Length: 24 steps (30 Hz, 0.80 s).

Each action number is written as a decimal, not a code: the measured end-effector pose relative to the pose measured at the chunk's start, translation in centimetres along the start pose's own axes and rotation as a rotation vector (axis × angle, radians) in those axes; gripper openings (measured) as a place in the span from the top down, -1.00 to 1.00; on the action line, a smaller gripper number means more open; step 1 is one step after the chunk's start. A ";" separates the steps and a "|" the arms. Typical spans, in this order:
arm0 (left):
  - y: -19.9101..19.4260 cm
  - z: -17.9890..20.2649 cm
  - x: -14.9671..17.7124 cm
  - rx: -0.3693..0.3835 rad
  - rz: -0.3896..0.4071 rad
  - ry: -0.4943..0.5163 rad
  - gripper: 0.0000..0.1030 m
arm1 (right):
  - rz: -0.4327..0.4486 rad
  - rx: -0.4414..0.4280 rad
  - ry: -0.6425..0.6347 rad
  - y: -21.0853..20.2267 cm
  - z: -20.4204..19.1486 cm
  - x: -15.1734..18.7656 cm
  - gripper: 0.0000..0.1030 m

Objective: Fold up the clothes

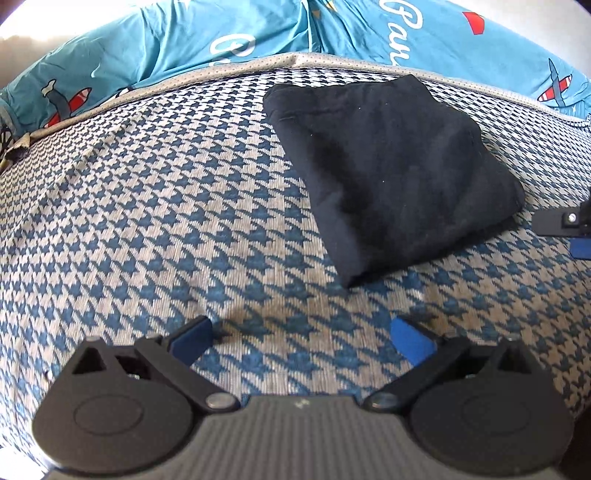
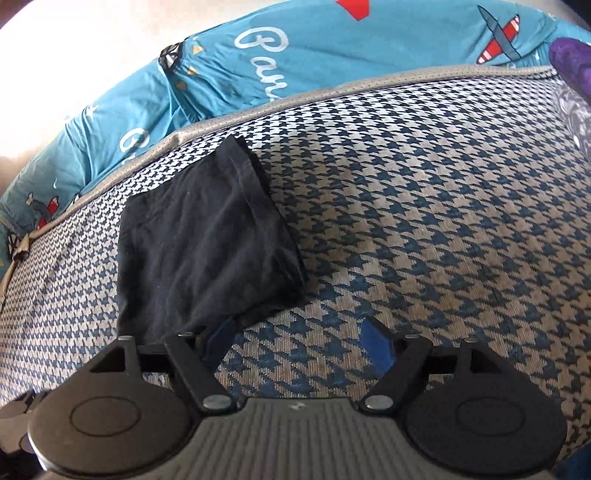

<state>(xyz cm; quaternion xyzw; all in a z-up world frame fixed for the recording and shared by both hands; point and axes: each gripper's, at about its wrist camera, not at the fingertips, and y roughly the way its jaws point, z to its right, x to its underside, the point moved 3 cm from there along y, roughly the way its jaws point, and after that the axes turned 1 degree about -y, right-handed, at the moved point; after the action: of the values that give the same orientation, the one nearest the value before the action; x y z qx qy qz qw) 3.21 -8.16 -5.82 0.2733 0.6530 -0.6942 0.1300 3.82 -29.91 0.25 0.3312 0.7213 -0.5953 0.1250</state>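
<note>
A black garment (image 1: pixel 388 177) lies folded into a thick rectangle on the blue-and-white houndstooth surface (image 1: pixel 147 221). My left gripper (image 1: pixel 301 332) hovers open over bare houndstooth, short of the bundle's near corner, with nothing between its blue pads. One finger of the right gripper (image 1: pixel 569 225) pokes in at the right edge beside the bundle. In the right wrist view the garment (image 2: pixel 207 240) sits at the left. My right gripper (image 2: pixel 297 334) is open and empty. Its left fingertip (image 2: pixel 218 338) lies at the cloth's near edge, and the cloth partly covers it.
A grey piped seam (image 1: pixel 295 61) marks the far edge of the houndstooth surface. Beyond it lies a teal sheet (image 1: pixel 258 33) printed with aeroplanes and white lettering. A purple patterned cloth (image 2: pixel 572 66) shows at the upper right. Bare houndstooth (image 2: pixel 443 221) stretches right of the garment.
</note>
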 end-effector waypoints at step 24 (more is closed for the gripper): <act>0.3 0.4 0.1 -0.002 0.029 -0.015 -1.00 | -0.043 -0.134 0.249 2.7 2.7 -1.4 -0.56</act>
<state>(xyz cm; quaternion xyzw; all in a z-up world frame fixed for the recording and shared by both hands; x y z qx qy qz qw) 3.19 -8.60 -6.11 0.2775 0.6489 -0.6934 0.1451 5.97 -32.76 -1.77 0.3780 0.7764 -0.5025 0.0434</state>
